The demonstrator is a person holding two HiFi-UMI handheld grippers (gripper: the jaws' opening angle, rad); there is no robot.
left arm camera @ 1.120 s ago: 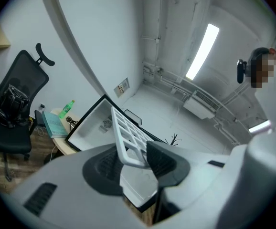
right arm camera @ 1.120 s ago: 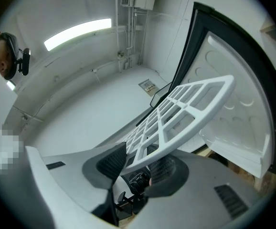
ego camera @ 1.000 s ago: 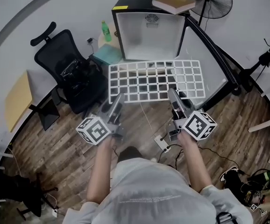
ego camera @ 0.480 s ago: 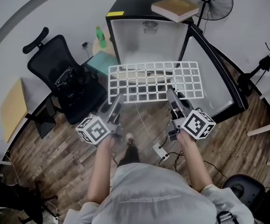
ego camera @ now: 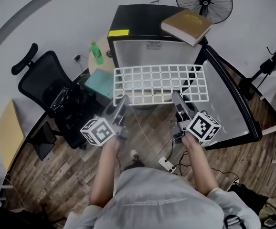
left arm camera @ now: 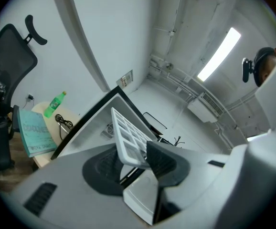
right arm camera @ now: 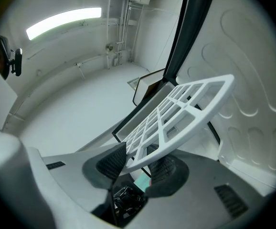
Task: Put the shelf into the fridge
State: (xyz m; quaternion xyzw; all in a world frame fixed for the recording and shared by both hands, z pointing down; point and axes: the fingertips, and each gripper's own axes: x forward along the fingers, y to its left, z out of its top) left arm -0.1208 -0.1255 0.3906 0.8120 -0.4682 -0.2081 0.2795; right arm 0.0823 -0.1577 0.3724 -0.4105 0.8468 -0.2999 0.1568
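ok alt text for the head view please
From above, a person holds a white grid shelf by its near edge, left gripper and right gripper clamped on it, before an open black fridge. A book lies on the fridge; an office chair stands left.

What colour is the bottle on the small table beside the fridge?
The bottle is green. It shows best in the left gripper view.

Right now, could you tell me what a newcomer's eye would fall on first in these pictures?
The white grid shelf, gripped along its near edge by the left gripper and right gripper, is held level before the open fridge. A book lies on the fridge's top, a fan behind.
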